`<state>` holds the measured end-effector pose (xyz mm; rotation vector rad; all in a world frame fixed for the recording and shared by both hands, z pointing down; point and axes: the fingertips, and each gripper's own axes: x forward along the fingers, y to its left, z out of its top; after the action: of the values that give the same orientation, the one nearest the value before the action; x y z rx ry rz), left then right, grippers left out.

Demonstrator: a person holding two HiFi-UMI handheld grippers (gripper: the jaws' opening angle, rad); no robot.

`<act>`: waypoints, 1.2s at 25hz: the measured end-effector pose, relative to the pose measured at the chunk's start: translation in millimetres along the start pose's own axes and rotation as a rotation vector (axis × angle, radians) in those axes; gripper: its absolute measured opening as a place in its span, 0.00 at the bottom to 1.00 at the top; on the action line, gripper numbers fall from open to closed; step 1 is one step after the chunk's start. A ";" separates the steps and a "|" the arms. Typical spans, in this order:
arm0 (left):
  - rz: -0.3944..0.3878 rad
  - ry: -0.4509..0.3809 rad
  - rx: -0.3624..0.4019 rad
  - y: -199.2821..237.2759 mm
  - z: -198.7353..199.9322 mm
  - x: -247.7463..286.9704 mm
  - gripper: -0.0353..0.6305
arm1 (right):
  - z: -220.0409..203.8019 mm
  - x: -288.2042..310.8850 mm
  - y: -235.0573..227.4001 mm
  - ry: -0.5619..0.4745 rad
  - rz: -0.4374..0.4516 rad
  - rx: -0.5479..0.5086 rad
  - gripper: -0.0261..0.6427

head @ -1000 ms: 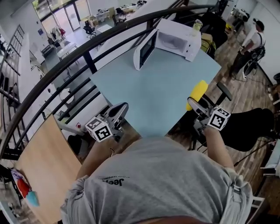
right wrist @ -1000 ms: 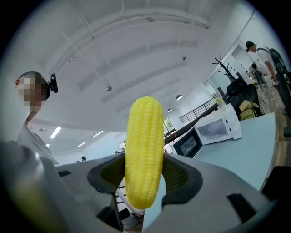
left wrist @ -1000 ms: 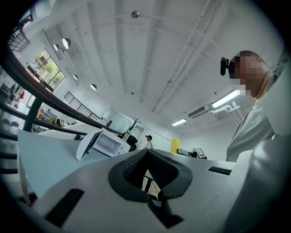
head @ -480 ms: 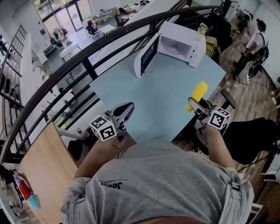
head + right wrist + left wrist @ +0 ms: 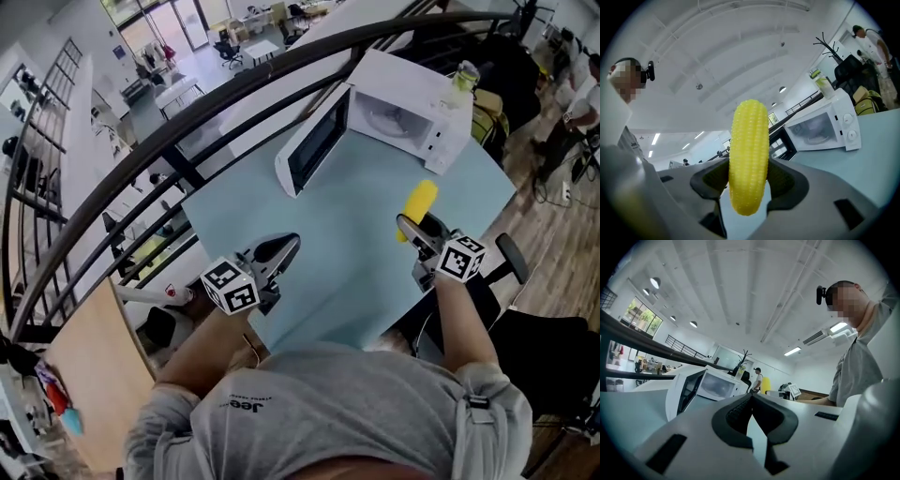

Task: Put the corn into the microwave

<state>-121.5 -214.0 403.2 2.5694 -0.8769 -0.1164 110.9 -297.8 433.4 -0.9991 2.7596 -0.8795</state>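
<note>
corn [image 5: 417,204] neared microwave [image 5: 403,108]; right gripper view shows fingers [image 5: 783,177] clamping it.

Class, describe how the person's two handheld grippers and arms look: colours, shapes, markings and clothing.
The left gripper and right gripper both have light grey moulded bodies that end in curved tongs lined with black ribbed pads. Each carries a white cube printed with black square markers: the left cube and the right cube. The person wears a grey short-sleeved T-shirt.

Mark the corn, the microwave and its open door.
corn [image 5: 420,202]: head view, middle of the cob.
microwave [image 5: 417,82]: head view, white top panel.
microwave door [image 5: 316,142]: head view, dark window.
</note>
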 end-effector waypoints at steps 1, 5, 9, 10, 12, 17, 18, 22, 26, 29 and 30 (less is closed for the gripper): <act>0.002 0.010 -0.001 7.3 -1.5 14.2 0.08 | 2.9 5.6 -14.4 0.003 -0.002 -0.002 0.41; -0.008 0.027 -0.010 33.3 -3.7 66.5 0.08 | 13.5 25.9 -61.5 0.007 -0.012 -0.007 0.41; -0.020 0.057 -0.014 57.1 -14.3 110.3 0.08 | 14.2 47.8 -98.0 0.025 -0.040 -0.020 0.41; -0.023 0.065 -0.012 62.5 -16.9 119.5 0.08 | 13.9 53.9 -105.2 0.031 -0.045 -0.025 0.41; -0.029 0.076 -0.007 72.9 -20.4 136.8 0.08 | 14.6 66.6 -118.7 0.039 -0.054 -0.037 0.41; -0.024 0.087 0.005 101.8 -24.3 174.4 0.08 | 20.8 101.3 -150.1 0.056 -0.067 -0.083 0.41; -0.021 0.090 0.004 107.4 -25.9 180.2 0.08 | 20.7 107.2 -155.5 0.061 -0.071 -0.094 0.41; -0.011 0.091 -0.008 130.0 -32.2 200.6 0.08 | 18.2 126.6 -177.6 0.080 -0.095 -0.133 0.41; -0.006 0.087 -0.012 151.7 -34.4 220.4 0.08 | 15.0 146.2 -200.0 0.099 -0.126 -0.176 0.41; -0.008 0.094 -0.004 162.7 -39.0 233.7 0.08 | 11.4 159.3 -213.9 0.109 -0.146 -0.206 0.41; -0.009 0.097 -0.001 165.5 -41.4 238.3 0.08 | 9.6 163.3 -219.2 0.115 -0.155 -0.211 0.41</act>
<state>-16.4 -460.1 522.7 2.5553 -0.8290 0.0051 108.9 -538.5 563.2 -1.2484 2.9531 -0.6938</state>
